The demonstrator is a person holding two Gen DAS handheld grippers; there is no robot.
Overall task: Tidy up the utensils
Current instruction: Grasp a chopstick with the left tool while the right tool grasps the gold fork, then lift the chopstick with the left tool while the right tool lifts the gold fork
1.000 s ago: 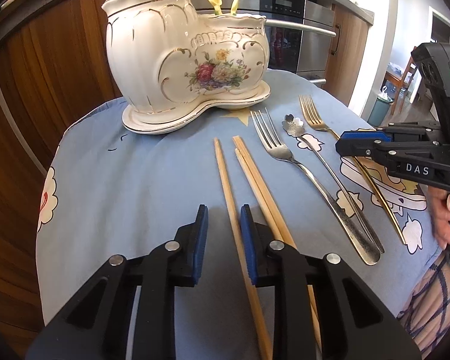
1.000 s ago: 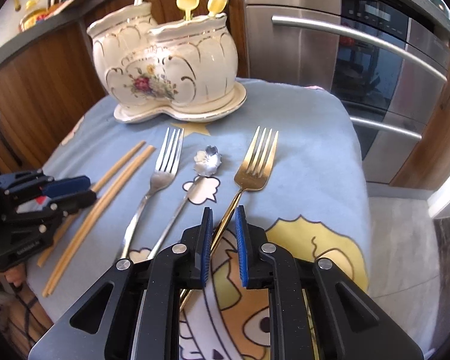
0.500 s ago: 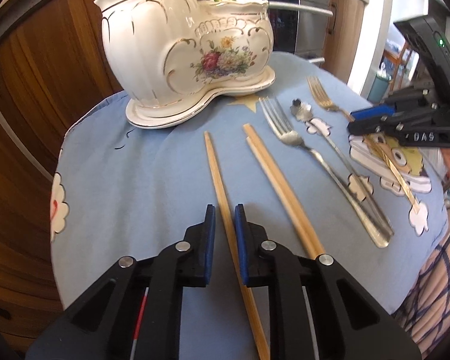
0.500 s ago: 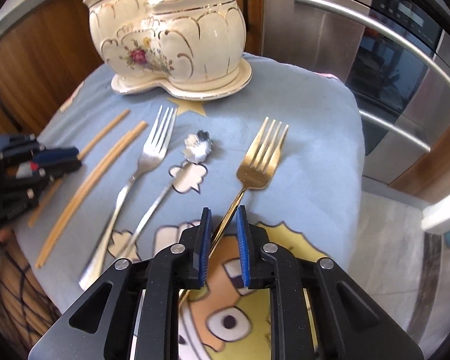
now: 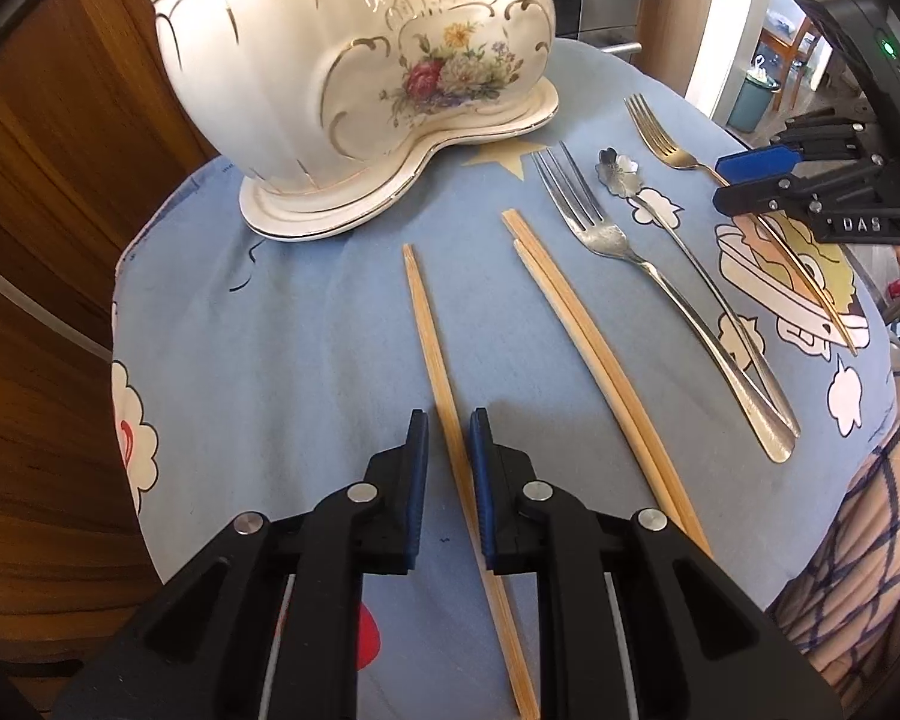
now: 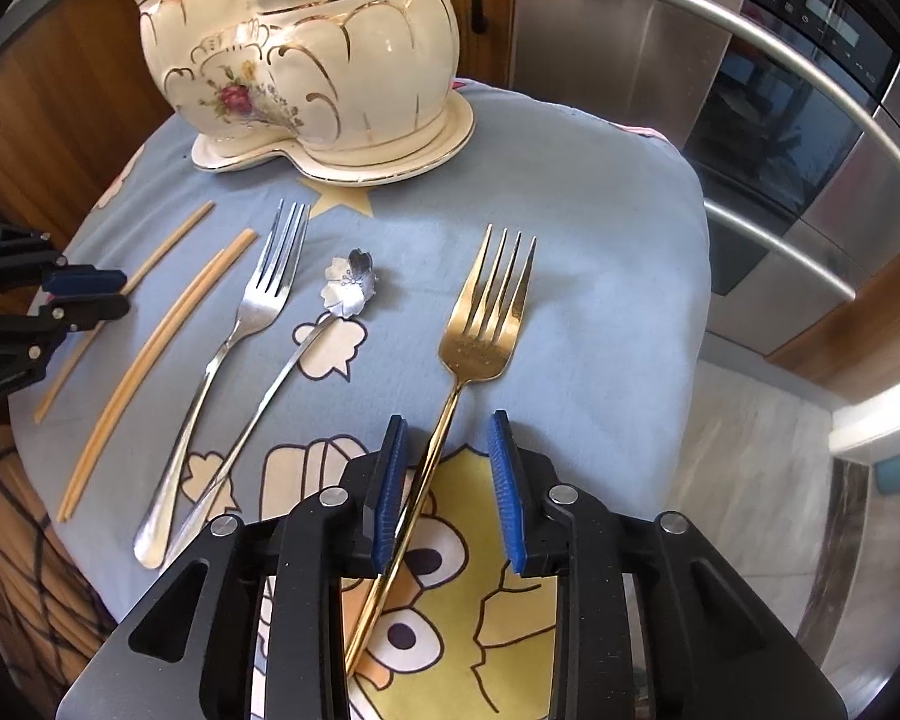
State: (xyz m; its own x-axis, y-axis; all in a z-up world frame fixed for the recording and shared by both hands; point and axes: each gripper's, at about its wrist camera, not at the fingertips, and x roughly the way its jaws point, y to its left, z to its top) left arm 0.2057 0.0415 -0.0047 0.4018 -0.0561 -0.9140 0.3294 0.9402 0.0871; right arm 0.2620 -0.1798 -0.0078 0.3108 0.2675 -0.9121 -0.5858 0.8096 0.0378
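Observation:
A white floral ceramic utensil holder [image 5: 354,72] [image 6: 306,54] stands at the back of the blue cloth. My left gripper [image 5: 448,438] is open, its pads on either side of a single bamboo chopstick [image 5: 432,348] lying on the cloth. A pair of chopsticks [image 5: 576,324], a silver fork [image 5: 624,264] and a flower-headed spoon [image 5: 621,174] lie to its right. My right gripper [image 6: 447,450] is open around the handle of the gold fork [image 6: 480,330], which lies on the cloth.
The table is small and round, covered by a blue cartoon cloth [image 6: 600,228] that drops off at the edges. A steel oven front [image 6: 750,90] and wooden cabinets [image 5: 48,192] stand close behind. The person's arm [image 5: 870,510] is at the right.
Both grippers have moved down and closer to the table. The right gripper's jaws have opened wider around the gold fork's handle. The left gripper's narrow gap now straddles the single chopstick.

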